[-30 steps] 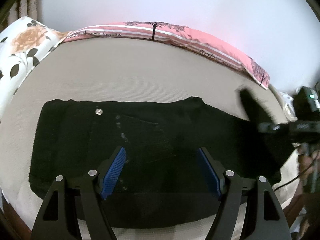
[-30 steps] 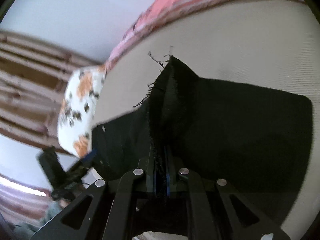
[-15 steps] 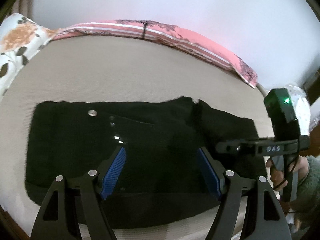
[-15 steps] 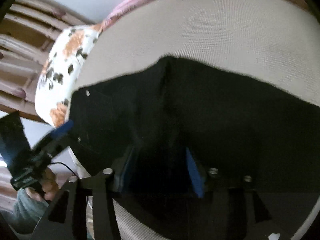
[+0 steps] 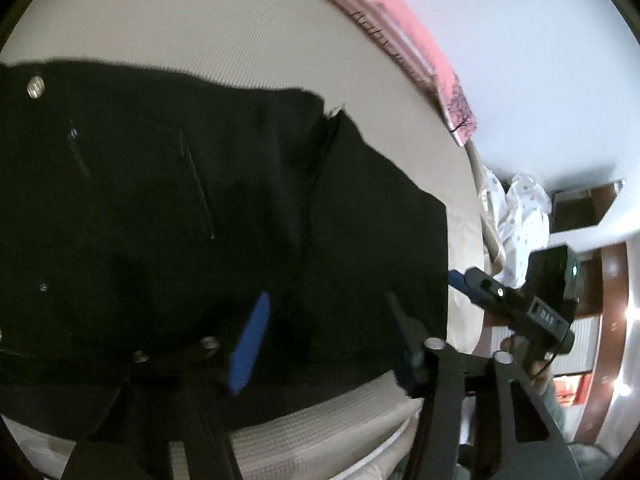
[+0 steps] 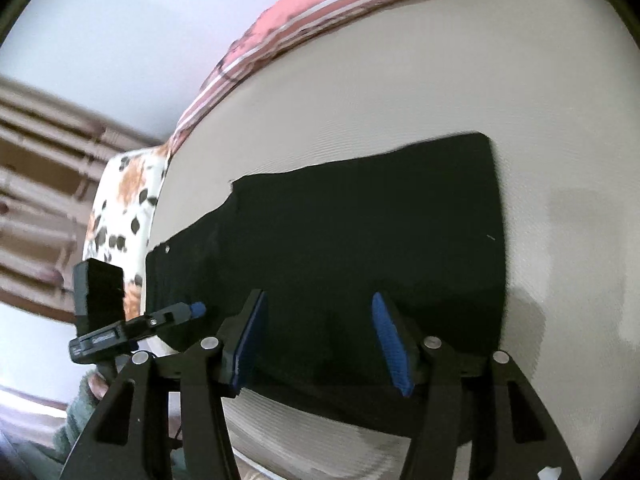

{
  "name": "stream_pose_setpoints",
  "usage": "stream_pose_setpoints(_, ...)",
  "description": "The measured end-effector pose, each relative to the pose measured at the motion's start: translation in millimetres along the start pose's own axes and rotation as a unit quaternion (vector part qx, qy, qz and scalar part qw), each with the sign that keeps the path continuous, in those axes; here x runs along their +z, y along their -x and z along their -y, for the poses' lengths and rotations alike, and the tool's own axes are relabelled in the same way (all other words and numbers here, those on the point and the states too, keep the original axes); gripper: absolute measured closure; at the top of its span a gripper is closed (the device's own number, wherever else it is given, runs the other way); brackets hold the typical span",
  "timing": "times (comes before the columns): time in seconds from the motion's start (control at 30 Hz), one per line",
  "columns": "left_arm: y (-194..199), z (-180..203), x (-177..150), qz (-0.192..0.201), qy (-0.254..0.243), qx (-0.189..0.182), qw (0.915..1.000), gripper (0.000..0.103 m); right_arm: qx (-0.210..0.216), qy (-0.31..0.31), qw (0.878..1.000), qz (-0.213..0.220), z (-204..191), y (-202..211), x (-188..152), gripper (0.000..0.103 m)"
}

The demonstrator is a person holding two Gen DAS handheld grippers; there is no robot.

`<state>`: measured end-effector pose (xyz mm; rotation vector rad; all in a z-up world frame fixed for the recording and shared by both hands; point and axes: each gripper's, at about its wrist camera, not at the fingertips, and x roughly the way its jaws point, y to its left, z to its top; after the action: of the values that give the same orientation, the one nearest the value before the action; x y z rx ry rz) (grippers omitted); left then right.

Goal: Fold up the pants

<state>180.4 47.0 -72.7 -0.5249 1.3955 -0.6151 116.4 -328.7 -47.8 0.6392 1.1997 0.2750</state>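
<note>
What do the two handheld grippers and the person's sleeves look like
Both are black frames with silver screws and ribbed blue pads on the jaws. The right gripper and left gripper each carry a black box on top; the right one's shows a green light and white lettering. A thin black cable hangs below. The sleeve is fuzzy grey-green.

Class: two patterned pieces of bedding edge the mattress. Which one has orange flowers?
The white pillow, beside the buttoned end of the pants: it is printed with orange flowers and dark leaves. The other piece, the pink bedding, carries stripes instead.
</note>
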Motion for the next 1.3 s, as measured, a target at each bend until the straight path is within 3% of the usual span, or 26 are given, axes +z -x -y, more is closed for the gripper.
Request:
stream_pose_setpoints(0.23,-25,-5,2,-0.036,0.017,0.016,0.9991,0.051,0.01,-0.017,1.0,0.005,13,0,-2,0.05)
stream_pose_setpoints(0.43,-37,0,2,-0.051,0.024,-0.003,0.9984,0.052,0.018,-0.03,0.999,0.008,22,-2,-3,0.05)
stream_pose_setpoints(0.47,-40,2,1,-0.062,0.027,-0.014,0.9976,0.055,0.02,-0.033,0.999,0.008,24,-2,-3,0.05)
stream_pose_setpoints(0.5,-46,3,0,-0.075,0.032,-0.023,0.9964,0.071,0.022,-0.034,0.999,0.009,25,-1,-4,0.05)
stream_pose_setpoints(0.57,-61,3,-8,-0.104,0.048,-0.032,0.9929,0.077,0.024,-0.036,0.999,0.01,27,-2,-4,0.049)
stream_pose_setpoints(0.63,-60,5,-11,-0.095,0.037,-0.031,0.9943,0.078,0.027,-0.037,0.999,0.009,27,-3,-5,0.049)
stream_pose_setpoints(0.73,-59,-1,-5,-0.085,0.062,-0.044,0.9934,0.078,0.026,-0.036,0.999,0.006,29,-4,-6,0.049)
stream_pose_setpoints(0.77,-60,-1,-3,-0.08,0.068,-0.047,0.9934,0.08,0.025,-0.037,0.999,0.004,29,-5,-6,0.049)
stream_pose_setpoints(0.8,-61,0,-3,-0.072,0.065,-0.042,0.9944,0.092,0.025,-0.036,0.999,0.003,29,-5,-7,0.049)
stream_pose_setpoints(0.9,-56,12,-10,-0.048,0.029,-0.015,0.9983,0.097,0.012,-0.026,1.0,0.005,26,-3,-8,0.049)
stream_pose_setpoints(1.03,-40,26,-24,-0.019,-0.002,-0.014,0.9997,0.097,-0.017,0.006,1.0,0.002,20,1,-12,0.049)
stream_pose_setpoints(1.23,-55,6,-30,-0.028,0.002,0.009,0.9996,0.096,-0.085,0.062,0.994,-0.016,17,-18,-27,0.051)
stream_pose_setpoints(1.3,-53,11,-29,-0.026,-0.015,0.024,0.9993,0.092,-0.104,0.08,0.991,-0.017,12,-22,-30,0.051)
